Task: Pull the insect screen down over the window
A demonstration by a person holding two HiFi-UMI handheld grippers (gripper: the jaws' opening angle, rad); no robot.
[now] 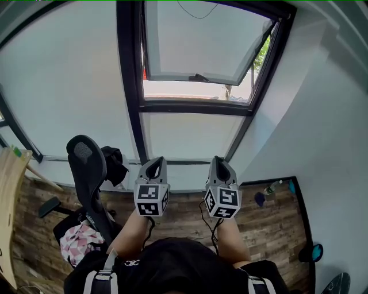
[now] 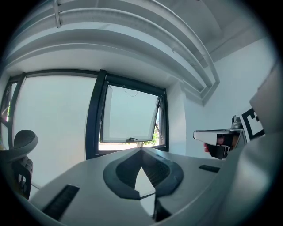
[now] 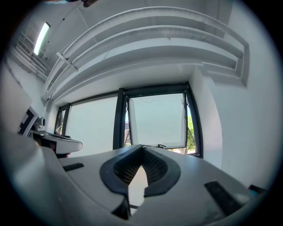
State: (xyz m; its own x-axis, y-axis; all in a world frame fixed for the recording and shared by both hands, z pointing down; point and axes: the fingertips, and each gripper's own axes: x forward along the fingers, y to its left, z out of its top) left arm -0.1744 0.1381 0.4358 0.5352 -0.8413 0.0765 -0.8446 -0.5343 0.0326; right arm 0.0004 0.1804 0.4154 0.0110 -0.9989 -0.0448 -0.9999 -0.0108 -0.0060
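Observation:
The window [image 1: 198, 49] has a black frame and a sash tilted open outward, with a handle [image 1: 199, 77] on the sash's lower edge. A thin cord [image 1: 195, 12] loops down at its top; I see no screen drawn over the opening. My left gripper [image 1: 154, 165] and right gripper [image 1: 221, 163] are held side by side below the window, well short of it and pointing toward it. Both are shut with nothing between the jaws. The left gripper view shows its closed tips [image 2: 141, 150] under the sash [image 2: 130, 114]. The right gripper view shows the same [image 3: 142, 147].
A black office chair [image 1: 86, 166] with clothes on it stands to my left. A curved wooden piece [image 1: 11, 195] is at the far left. Bottles [image 1: 270, 188] and a blue object [image 1: 315, 252] lie on the wood floor by the white right wall [image 1: 322, 132].

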